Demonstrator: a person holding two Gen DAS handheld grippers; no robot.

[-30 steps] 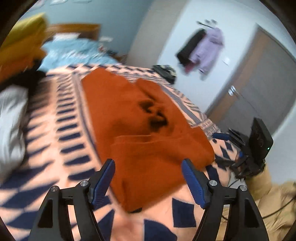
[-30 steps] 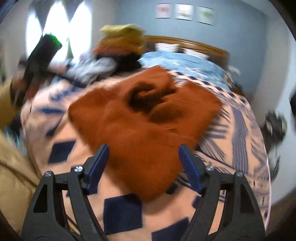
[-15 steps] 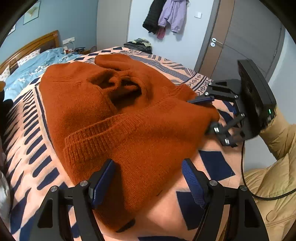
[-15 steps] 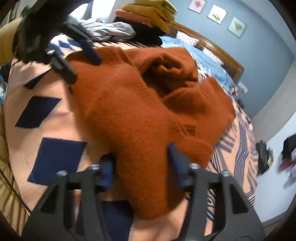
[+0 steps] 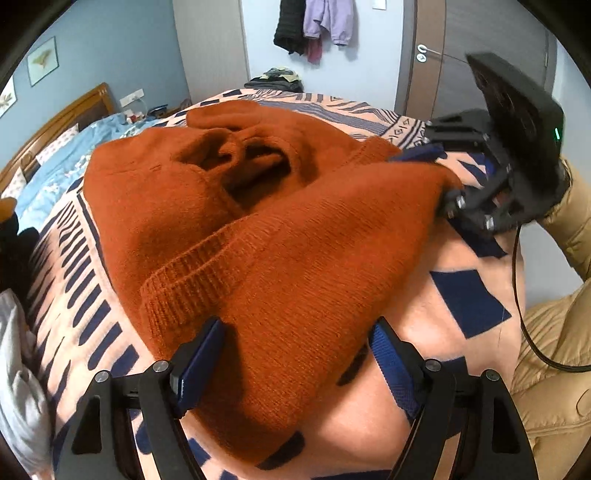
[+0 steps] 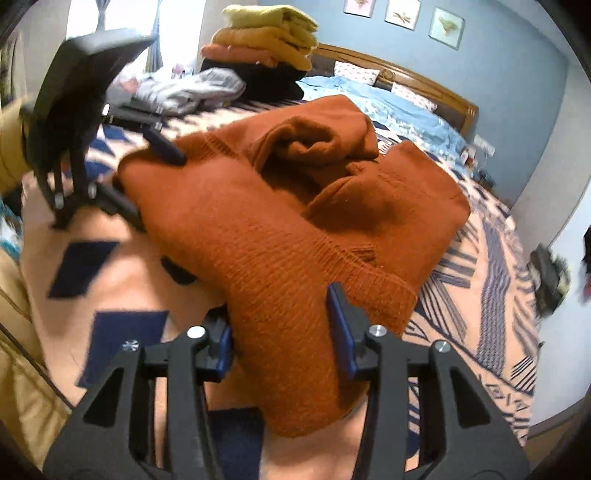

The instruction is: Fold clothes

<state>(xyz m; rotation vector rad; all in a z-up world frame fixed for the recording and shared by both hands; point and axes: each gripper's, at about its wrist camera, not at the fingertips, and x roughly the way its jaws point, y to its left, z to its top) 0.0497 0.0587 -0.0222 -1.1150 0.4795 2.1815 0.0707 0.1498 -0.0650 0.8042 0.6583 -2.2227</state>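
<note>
One rust sweater [image 5: 280,236], two grippers, three wall pictures [image 6: 400,14].

Black-framed tongs [image 5: 295,354] with blue pads [image 5: 391,363], silver screws [image 6: 196,332] and tan puffy sleeves [image 5: 554,369].

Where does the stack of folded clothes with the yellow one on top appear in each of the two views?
Left wrist view: only a small orange and black edge of something shows at the far left border; whether it is the stack cannot be told.
Right wrist view: the stack of folded clothes stands at top centre, on the bed behind the orange sweater.
Shared landmark: the wooden headboard.
</note>
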